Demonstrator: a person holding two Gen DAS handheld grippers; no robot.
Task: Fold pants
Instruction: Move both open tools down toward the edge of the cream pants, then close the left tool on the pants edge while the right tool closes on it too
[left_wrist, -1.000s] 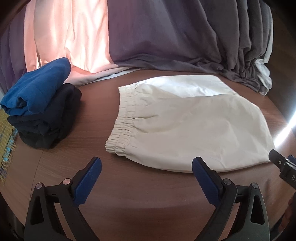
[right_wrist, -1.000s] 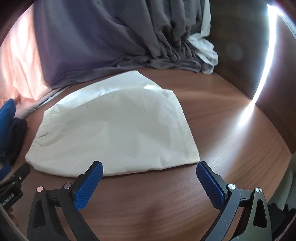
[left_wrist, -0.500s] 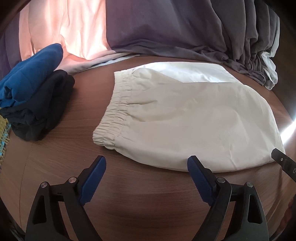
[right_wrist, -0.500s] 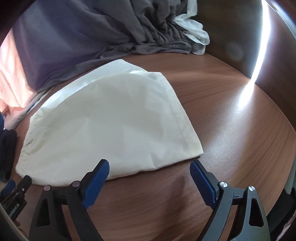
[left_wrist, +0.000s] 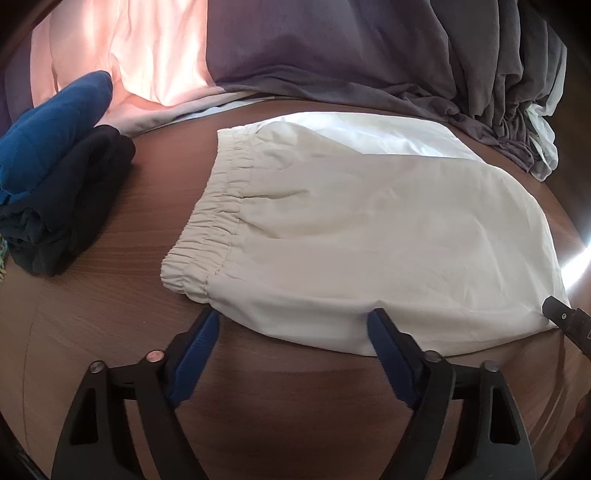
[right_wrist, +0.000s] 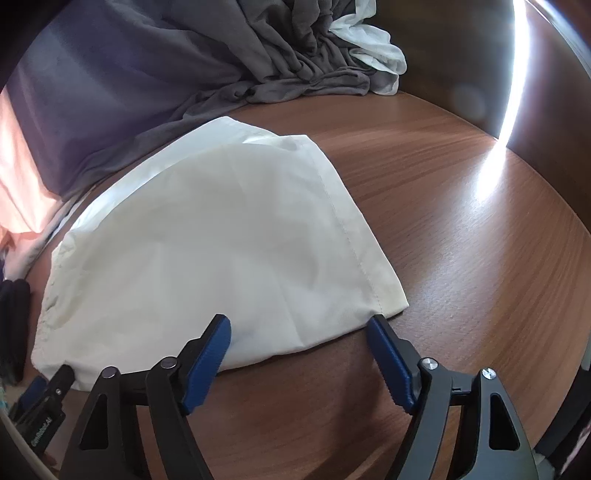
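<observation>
Cream pants (left_wrist: 369, 229) lie flat on the round wooden table (left_wrist: 110, 295), folded lengthwise, with the elastic waistband (left_wrist: 218, 206) at the left. My left gripper (left_wrist: 293, 318) hovers at their near edge just right of the waistband. Its jaws are closing with the cloth's edge between the blue pads, which do not press on it. My right gripper (right_wrist: 298, 322) stands at the hem end of the pants (right_wrist: 221, 240), near the front corner. Its jaws are closing too, and the pads are apart from the cloth.
A stack of folded blue and dark garments (left_wrist: 55, 177) sits at the table's left. Grey cloth (left_wrist: 369, 55) and pink cloth (left_wrist: 147, 55) hang along the back, with a white cloth (right_wrist: 373, 48) bunched at the far right. Bare table (right_wrist: 461, 221) lies right of the hem.
Both grippers have sunk toward the table and come up to the near edge of the pants. Their jaws have narrowed. The pants have not moved.
</observation>
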